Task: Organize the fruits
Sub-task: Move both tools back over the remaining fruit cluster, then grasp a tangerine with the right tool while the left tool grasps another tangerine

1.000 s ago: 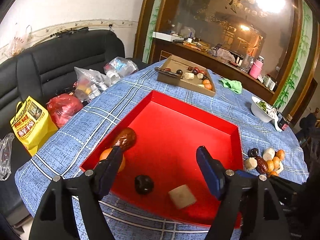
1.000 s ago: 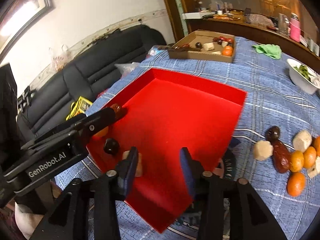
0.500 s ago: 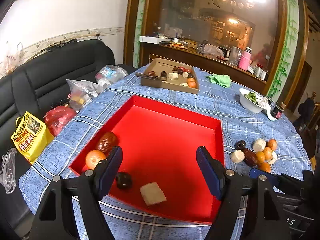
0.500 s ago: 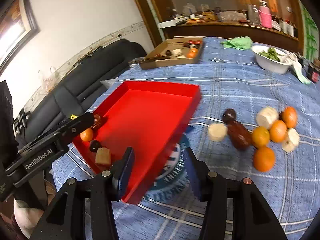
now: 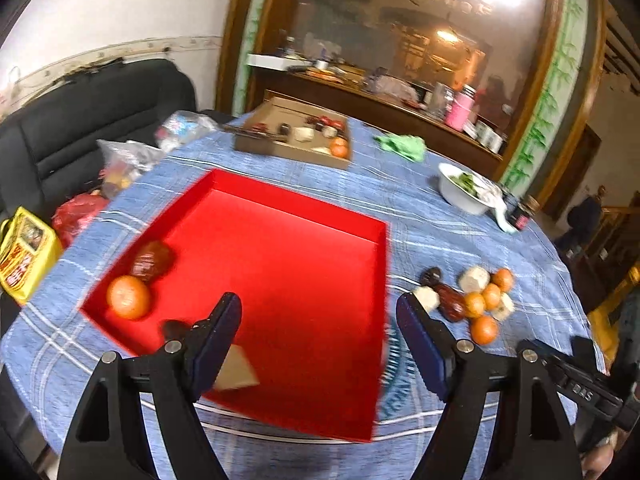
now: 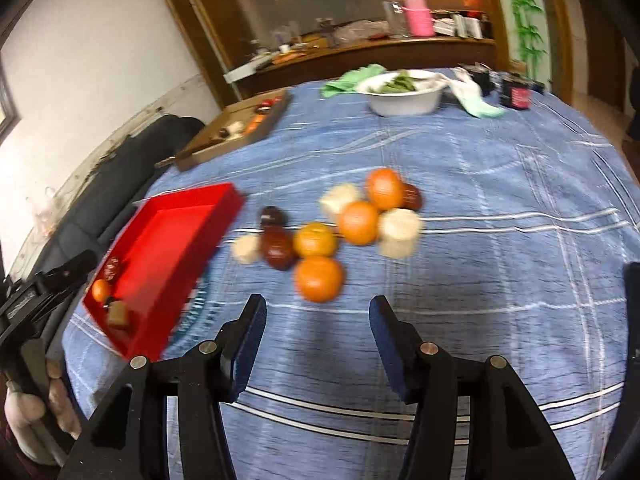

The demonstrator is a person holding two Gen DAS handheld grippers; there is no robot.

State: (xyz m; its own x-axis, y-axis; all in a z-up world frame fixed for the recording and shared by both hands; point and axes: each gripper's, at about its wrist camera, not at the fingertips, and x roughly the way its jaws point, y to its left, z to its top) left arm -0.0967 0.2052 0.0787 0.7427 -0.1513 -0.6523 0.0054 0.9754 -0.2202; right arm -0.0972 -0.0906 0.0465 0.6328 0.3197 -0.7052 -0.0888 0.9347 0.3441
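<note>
right hand-held gripper [image 6: 316, 344] swung off red tray [image 6: 188, 216], opening, empty, facing four oranges [image 6: 319, 279].

oranges [image 6: 319, 279]: 5 | red tray [image 5: 304, 248]: 1 | bowl [image 6: 402, 98]: 1 | cardboard box [image 5: 292, 152]: 1

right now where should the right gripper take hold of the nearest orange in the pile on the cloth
Grip the nearest orange across its widest middle, coming from the near side, where bare tablecloth lies in front of it. It is round, so any pair of opposite sides should do, but another orange and a dark brown fruit crowd its far side. The right gripper is empty, its fingers opening.
</note>
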